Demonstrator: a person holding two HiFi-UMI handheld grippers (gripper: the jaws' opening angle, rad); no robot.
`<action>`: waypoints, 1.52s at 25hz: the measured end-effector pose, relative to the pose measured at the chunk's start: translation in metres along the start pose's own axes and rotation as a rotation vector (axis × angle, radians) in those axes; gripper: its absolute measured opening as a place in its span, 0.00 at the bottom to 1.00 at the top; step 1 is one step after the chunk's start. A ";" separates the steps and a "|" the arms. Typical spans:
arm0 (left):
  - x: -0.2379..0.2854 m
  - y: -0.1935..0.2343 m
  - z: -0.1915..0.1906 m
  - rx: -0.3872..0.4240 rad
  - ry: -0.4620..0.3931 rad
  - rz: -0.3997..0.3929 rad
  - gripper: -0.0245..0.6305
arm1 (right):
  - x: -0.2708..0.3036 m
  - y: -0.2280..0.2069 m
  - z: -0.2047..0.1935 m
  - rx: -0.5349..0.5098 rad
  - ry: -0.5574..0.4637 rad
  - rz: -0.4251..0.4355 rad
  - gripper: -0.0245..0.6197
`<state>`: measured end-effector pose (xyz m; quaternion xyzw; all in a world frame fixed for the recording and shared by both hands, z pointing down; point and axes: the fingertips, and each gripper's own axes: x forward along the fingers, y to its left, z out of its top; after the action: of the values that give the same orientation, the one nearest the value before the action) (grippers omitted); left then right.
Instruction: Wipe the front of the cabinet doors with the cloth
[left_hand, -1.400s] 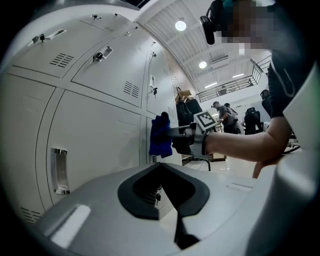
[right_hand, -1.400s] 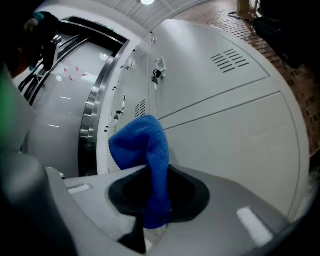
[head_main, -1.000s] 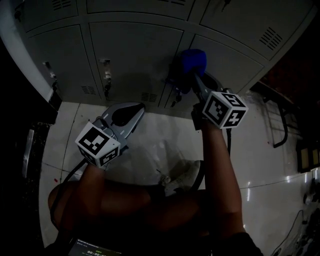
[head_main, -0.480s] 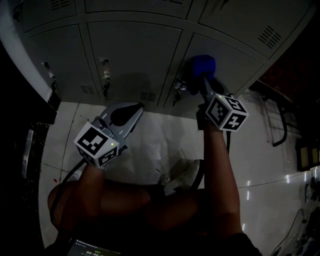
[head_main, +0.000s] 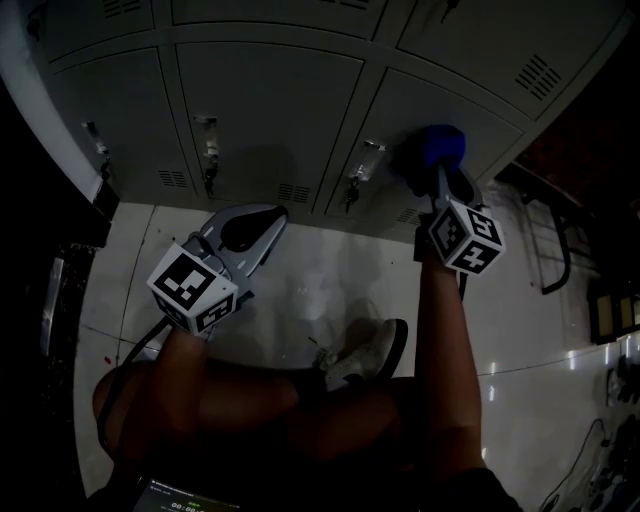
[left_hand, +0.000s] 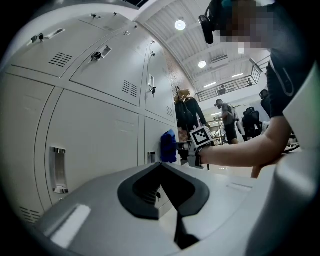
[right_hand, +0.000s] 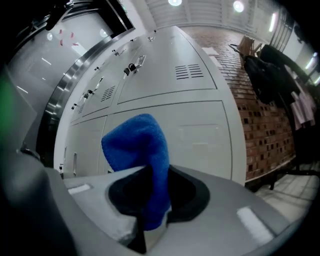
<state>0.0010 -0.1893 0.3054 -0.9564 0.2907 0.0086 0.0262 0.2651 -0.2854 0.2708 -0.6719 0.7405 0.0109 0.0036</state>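
1. Head view: glossy pale floor tiles (head_main: 300, 290) meet flat grey metal cabinet doors (head_main: 260, 110) with slotted vents. Your right gripper (head_main: 440, 178) holds the blue cloth (head_main: 440, 145) against the far-right door.
2. Left gripper view: your left gripper (left_hand: 161, 167) is clenched on nothing, near the doors.
3. Right gripper view: the jaws are clamped on the fuzzy, folded cloth, in front of a smooth door panel.
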 end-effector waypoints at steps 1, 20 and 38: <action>0.000 0.000 0.000 0.001 0.000 0.000 0.04 | -0.002 -0.005 0.001 -0.007 -0.007 -0.019 0.14; 0.001 -0.002 -0.001 0.005 0.004 -0.005 0.04 | -0.038 -0.121 0.008 0.080 -0.056 -0.310 0.14; 0.001 -0.001 -0.001 0.005 0.005 0.000 0.04 | -0.013 0.076 0.041 -0.070 -0.124 0.084 0.14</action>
<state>0.0027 -0.1892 0.3060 -0.9564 0.2905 0.0054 0.0280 0.1901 -0.2643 0.2307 -0.6381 0.7656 0.0784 0.0253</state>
